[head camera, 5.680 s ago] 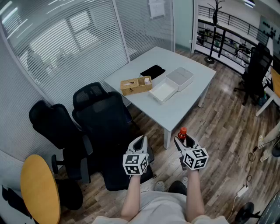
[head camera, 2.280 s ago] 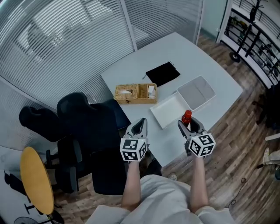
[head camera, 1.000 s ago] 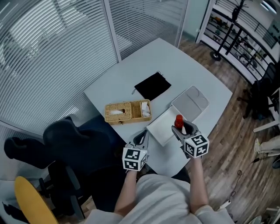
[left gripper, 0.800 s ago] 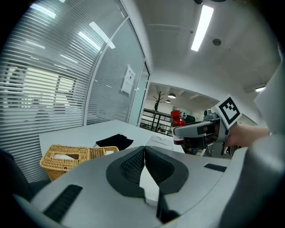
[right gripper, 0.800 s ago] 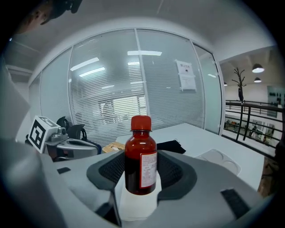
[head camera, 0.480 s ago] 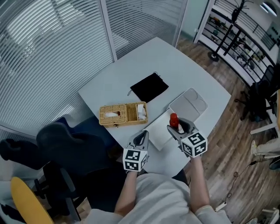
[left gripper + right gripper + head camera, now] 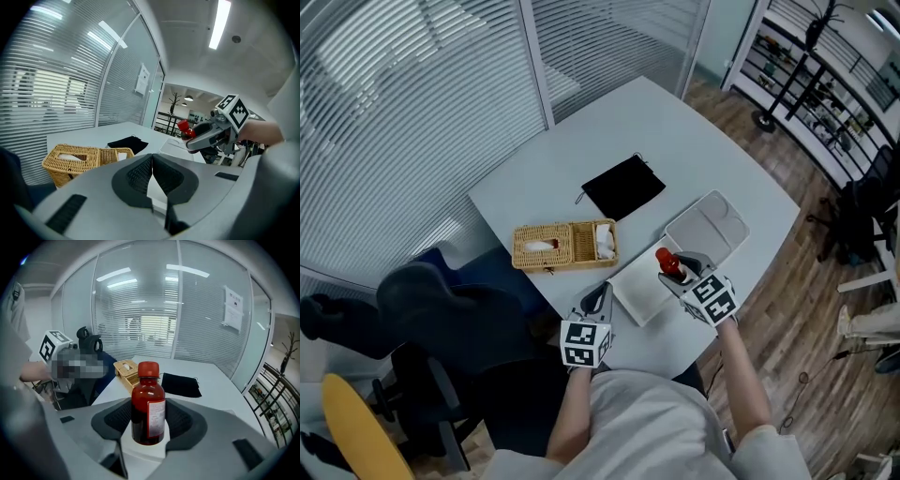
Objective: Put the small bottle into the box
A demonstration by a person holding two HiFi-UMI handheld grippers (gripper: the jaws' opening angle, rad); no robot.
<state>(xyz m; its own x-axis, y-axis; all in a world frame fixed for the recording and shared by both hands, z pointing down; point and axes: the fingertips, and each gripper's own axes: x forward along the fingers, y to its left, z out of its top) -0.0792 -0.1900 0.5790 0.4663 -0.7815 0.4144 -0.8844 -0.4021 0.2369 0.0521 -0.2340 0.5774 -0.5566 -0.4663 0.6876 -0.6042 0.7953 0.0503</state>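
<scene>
Head view looks steeply down on a pale grey table [image 7: 675, 141] set cornerwise in an office, with wood-plank flooring [image 7: 806, 281] around it and a glass partition with slatted blinds [image 7: 412, 94] along its far-left side. Dark office chairs [image 7: 441, 309] crowd the near-left edge, and a yellow round table [image 7: 356, 431] shows at the lower left. A black railing with shelving [image 7: 834, 66] runs across the upper right.

On the tabletop, a black pouch [image 7: 624, 186] lies near the middle. A wicker basket [image 7: 565, 246] with two compartments sits close to the near-left edge. A shallow white box [image 7: 636, 289] lies open toward the near corner, and a grey tray [image 7: 706, 225] lies just beside it toward the right corner.

The right gripper [image 7: 672, 272] clamps a small bottle [image 7: 668, 262], dark red with a red cap and a white label. The bottle stands upright between the jaws, over the end of the box nearest the tray. Whether it touches the box cannot be told.

The left gripper [image 7: 598, 293] hangs at the near-left edge, between the basket and the box. Its jaws are pressed together with nothing between them.
</scene>
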